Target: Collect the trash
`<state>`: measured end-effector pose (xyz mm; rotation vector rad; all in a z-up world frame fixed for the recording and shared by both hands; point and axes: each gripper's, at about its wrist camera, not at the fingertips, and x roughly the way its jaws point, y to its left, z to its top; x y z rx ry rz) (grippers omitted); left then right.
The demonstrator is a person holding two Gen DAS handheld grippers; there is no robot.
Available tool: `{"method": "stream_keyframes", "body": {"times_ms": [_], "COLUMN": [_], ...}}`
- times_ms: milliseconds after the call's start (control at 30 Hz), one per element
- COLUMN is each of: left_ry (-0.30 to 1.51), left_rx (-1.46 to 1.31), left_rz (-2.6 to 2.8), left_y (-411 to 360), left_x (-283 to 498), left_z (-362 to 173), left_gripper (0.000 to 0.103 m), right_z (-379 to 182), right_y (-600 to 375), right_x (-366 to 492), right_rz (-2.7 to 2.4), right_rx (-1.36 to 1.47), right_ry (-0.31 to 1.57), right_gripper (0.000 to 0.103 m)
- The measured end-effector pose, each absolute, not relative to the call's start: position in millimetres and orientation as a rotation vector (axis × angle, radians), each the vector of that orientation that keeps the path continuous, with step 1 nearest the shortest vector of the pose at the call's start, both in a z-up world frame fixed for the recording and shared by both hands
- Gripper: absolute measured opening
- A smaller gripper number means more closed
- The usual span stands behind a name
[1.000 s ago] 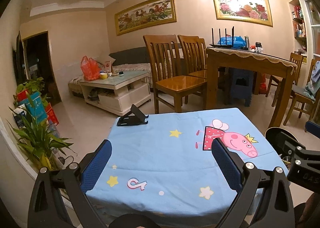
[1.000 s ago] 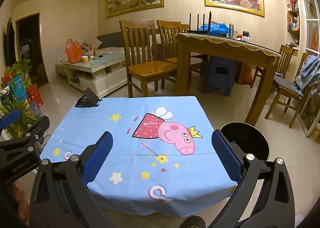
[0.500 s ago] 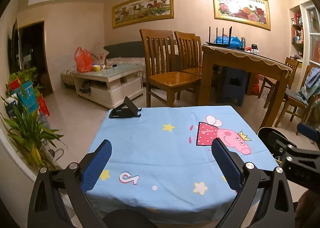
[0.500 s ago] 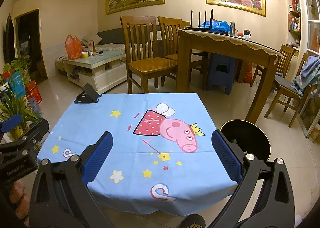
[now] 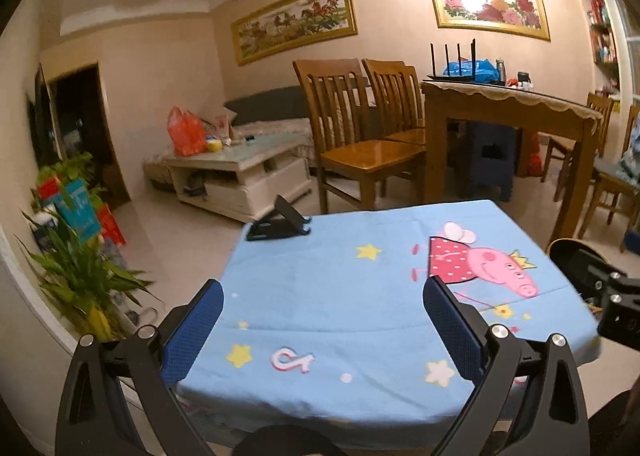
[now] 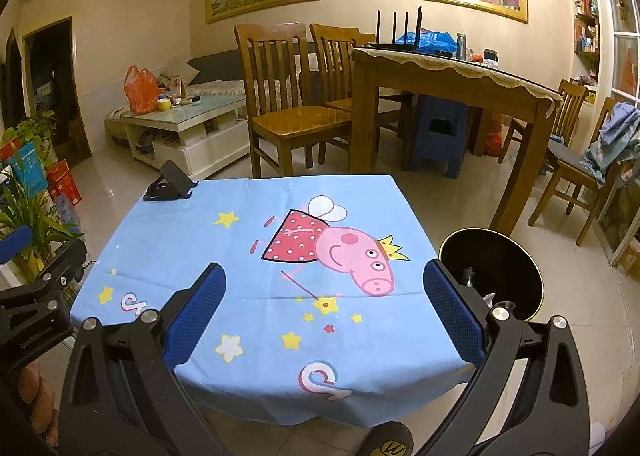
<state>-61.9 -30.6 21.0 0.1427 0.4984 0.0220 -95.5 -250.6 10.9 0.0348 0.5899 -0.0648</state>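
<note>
- We held the left gripper (image 5: 320, 336) over the near edge of the small table (image 6: 248, 264), which was draped in a light blue cloth printed with a cartoon pig and stars; its blue-padded fingers (image 5: 192, 332) stood wide apart with nothing between them
- We held the right gripper (image 6: 320, 320) over the same near edge, a little further right, its blue-padded fingers (image 6: 454, 316) likewise spread wide and holding nothing
- In the right wrist view, the left gripper's black frame (image 6: 36, 296) showed at the left border; in the left wrist view, part of the right gripper's black body (image 5: 612, 304) showed at the right border
- A round black trash bin with a thin gold rim (image 6: 520, 256) stood on the pale tiled floor just beside the table's right side; inside it we saw what looked like a clear bottle (image 6: 469, 276) and some other small clear pieces, partly hidden behind the right finger
- On the cloth we saw only a folded black phone stand (image 6: 170, 185), sitting at the far left corner of the table
- Beyond the table stood wooden slat-back chairs (image 6: 288, 95) and a wooden dining table with a lace-edged cover (image 6: 452, 79), carrying a black router with four antennas (image 6: 400, 31) and a blue plastic bag (image 6: 430, 37)
- A white coffee table (image 6: 188, 127) stood further left with an orange plastic bag (image 6: 138, 89) on it, and green potted plants (image 5: 80, 276) stood by the left wall
</note>
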Motion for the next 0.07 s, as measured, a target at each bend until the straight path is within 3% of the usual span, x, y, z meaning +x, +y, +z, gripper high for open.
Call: {"method": "stream_keyframes", "body": {"times_ms": [67], "left_ry": [0.491], "left_rx": [0.154], "left_rz": [0.023], "left_y": [-30.8], "left_x": [-63.6], "left_z": [20.5], "left_gripper": [0.097], "right_z": [11.3], "right_y": [-249.0], "right_x": [-95.5], "right_rz": [-0.064], "right_rx": [0.031], "right_ry": [0.592], "right_gripper": [0.098]}}
